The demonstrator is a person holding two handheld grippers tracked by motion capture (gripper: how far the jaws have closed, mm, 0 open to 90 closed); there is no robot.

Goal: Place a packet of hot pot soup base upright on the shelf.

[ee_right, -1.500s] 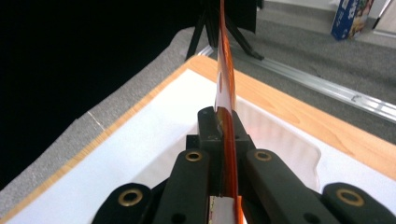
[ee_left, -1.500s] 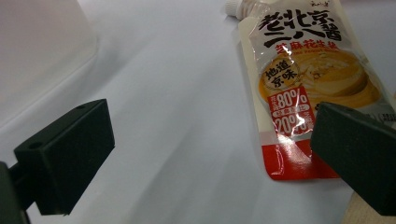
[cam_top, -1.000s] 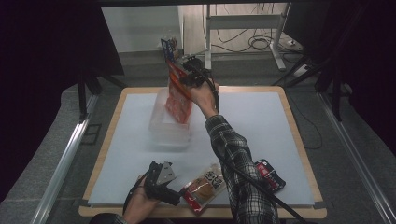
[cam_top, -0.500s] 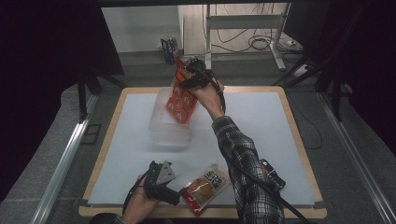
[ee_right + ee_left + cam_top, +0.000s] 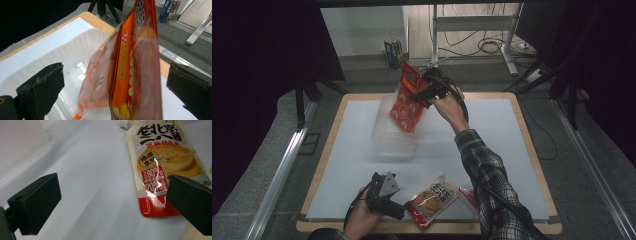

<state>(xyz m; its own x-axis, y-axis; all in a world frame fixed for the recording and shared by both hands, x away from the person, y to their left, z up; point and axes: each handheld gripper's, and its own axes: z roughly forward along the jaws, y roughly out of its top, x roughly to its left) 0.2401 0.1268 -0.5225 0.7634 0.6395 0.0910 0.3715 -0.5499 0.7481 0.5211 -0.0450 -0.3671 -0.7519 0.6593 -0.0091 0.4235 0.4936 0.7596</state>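
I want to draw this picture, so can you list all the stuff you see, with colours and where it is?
Orange snack bag: one, orange and red, hanging over the tub.
Clear tub: one, see-through plastic, far middle of the table.
Sauce pouch: one, white, yellow and red, flat at the near edge.
Red packet: one, red, near edge, partly behind the sleeve.
Table: one, white top with wooden rim.
Blue box: one, on the floor beyond.
Right gripper: black, jaws wide apart around the bag.
Left gripper: black, open beside the pouch.

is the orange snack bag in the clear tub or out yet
Partly in: the orange foil snack bag stands upright, lower end inside the clear plastic tub, top sticking above the rim.
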